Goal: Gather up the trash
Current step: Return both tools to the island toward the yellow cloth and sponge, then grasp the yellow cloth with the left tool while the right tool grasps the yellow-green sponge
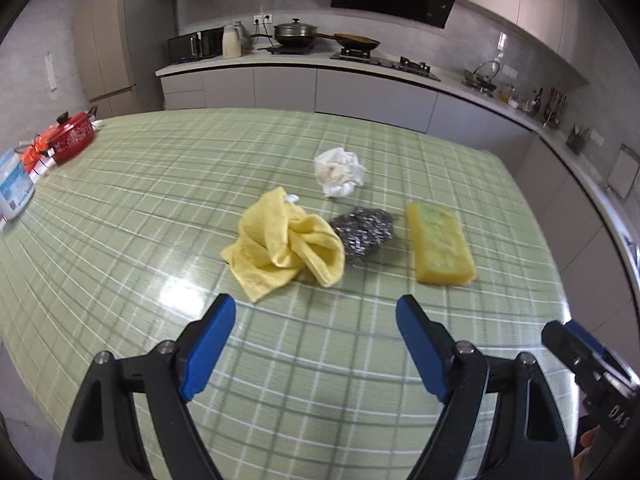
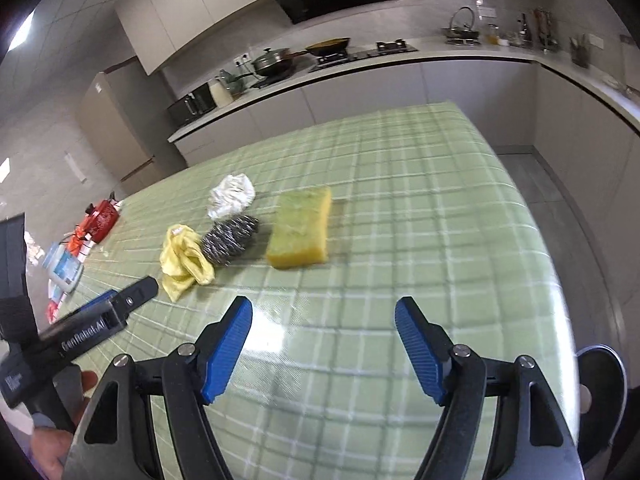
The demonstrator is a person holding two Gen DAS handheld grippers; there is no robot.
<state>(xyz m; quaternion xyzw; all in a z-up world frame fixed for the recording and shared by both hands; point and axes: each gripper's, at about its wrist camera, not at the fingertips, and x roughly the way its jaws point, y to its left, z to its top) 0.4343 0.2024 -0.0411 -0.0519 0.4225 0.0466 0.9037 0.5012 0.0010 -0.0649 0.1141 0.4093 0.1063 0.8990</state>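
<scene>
On the green checked table [image 1: 160,200] lie a crumpled white paper wad [image 1: 339,172] [image 2: 232,196], a yellow cloth [image 1: 286,244] [image 2: 184,262], a steel wool scourer [image 1: 364,230] [image 2: 230,240] and a yellow sponge [image 1: 440,248] [image 2: 300,234]. My left gripper [image 1: 316,308] hovers open above the table, short of the cloth, nothing between its blue pads. My right gripper [image 2: 324,310] is open too, short of the sponge. The left gripper [image 2: 116,304] shows at the left edge of the right wrist view, and the right gripper's fingers [image 1: 576,340] show at the left wrist view's right edge.
A red pot [image 1: 74,138] [image 2: 102,218] and several packets stand at the table's left edge. A white and blue box [image 1: 14,188] sits beside them. A kitchen counter [image 1: 320,64] with a stove and pans runs behind. A dark round object [image 2: 600,380] sits off the table's right edge.
</scene>
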